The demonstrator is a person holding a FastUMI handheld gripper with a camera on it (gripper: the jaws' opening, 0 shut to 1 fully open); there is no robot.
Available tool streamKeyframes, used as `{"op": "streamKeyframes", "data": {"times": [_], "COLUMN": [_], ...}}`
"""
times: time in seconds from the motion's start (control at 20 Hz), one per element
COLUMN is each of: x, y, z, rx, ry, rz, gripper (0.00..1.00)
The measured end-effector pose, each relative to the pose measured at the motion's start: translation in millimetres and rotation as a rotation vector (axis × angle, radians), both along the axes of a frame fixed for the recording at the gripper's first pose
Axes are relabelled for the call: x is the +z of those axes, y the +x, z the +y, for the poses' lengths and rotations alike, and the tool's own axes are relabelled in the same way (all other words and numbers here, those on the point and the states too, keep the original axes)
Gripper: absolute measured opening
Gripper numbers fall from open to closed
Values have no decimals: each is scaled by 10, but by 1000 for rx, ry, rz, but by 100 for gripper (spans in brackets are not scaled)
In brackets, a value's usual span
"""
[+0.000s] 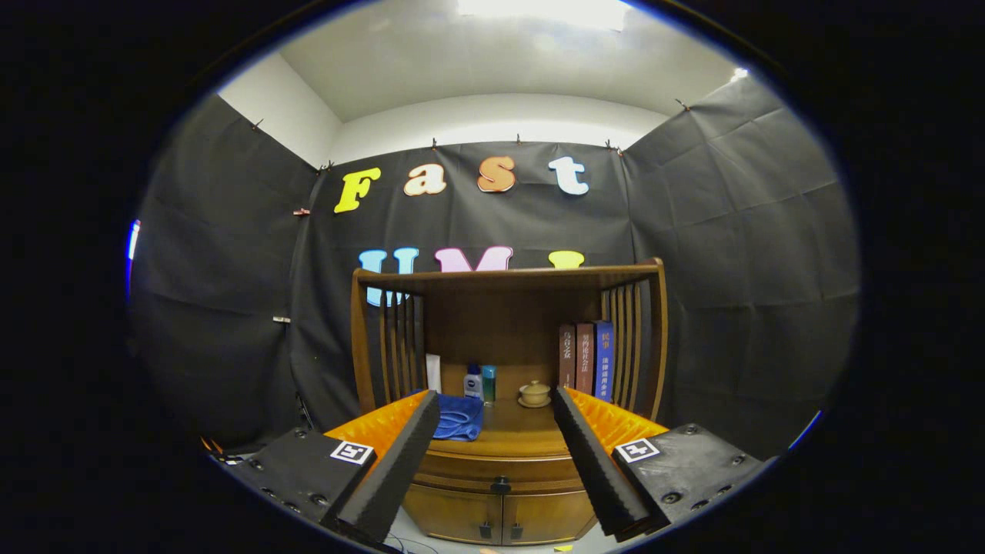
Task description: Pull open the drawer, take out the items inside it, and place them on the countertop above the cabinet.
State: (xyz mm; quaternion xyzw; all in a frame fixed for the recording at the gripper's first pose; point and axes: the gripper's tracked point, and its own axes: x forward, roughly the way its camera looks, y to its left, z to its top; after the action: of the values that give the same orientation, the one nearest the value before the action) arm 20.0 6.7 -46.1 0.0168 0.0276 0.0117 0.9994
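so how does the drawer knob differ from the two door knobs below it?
The drawer knob sits alone at the middle of the closed drawer; the door knobs sit as a pair lower down, either side of the seam between the doors. The drawer knob looks rounder, the door knobs more upright. All are small, dark and untouched. The open claw hangs in front of the cabinet, holding nothing.

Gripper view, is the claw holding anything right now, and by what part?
Nothing is held. The claw is open, its fingers spread apart in the air ahead of the closed drawer of the wooden cabinet.
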Motion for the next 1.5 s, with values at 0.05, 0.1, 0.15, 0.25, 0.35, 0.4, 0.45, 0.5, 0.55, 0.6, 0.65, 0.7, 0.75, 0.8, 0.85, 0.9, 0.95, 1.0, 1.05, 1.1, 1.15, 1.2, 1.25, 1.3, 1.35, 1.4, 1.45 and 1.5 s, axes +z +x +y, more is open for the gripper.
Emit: {"op": "streamKeyframes", "data": {"times": [0.05,0.1,0.15,0.25,0.35,0.4,0.45,0.5,0.55,0.6,0.65,0.7,0.75,0.8,0.85,0.9,0.95,1.0,1.05,1.1,1.15,1.2,1.25,1.3,1.35,1.4,1.45,1.5], "x": [-104,-231,-364,-668,-1012,-1204,-1387,-1569,-1725,-1861,-2006,-2141,-2277,-2407,-2537,-2657,-2787,-2913,-3024,-3128,-3219,-3307,-3381,-3457,-3521,-3591,-3657,-3704], "y": [38,86,132,237,366,425,485,544,594,669,733,792,839,879,938,984,1048,1093,1116,1144,1179,1227,1271,1306,1332,1349,1371,1374], "z": [8,9,9,15,12,-1,3,14,19,18,-3,-13,-14,-16,-22,-19,12,37,41,54,66,59,38,39,35,40,40,54], "rx": [-2,-6,-9,-12,-18,-26,-26,-25,-23,-24,-33,-38,-45,-52,-57,-59,-53,-46,-39,-36,-36,-39,-47,-49,-54,-53,-57,-56], "ry": [2,3,4,13,27,31,36,42,51,63,74,82,86,83,76,71,69,68,68,68,68,69,68,71,72,76,77,82], "rz": [7,15,25,52,85,106,126,142,155,166,178,191,201,212,224,239,255,278,302,322,336,346,356,368,382,395,410,423], "gripper": [98,98,98,98,98,98,99,98,98,99,99,99,99,99,99,99,99,99,99,99,99,99,99,99,99,98,96,93]}}
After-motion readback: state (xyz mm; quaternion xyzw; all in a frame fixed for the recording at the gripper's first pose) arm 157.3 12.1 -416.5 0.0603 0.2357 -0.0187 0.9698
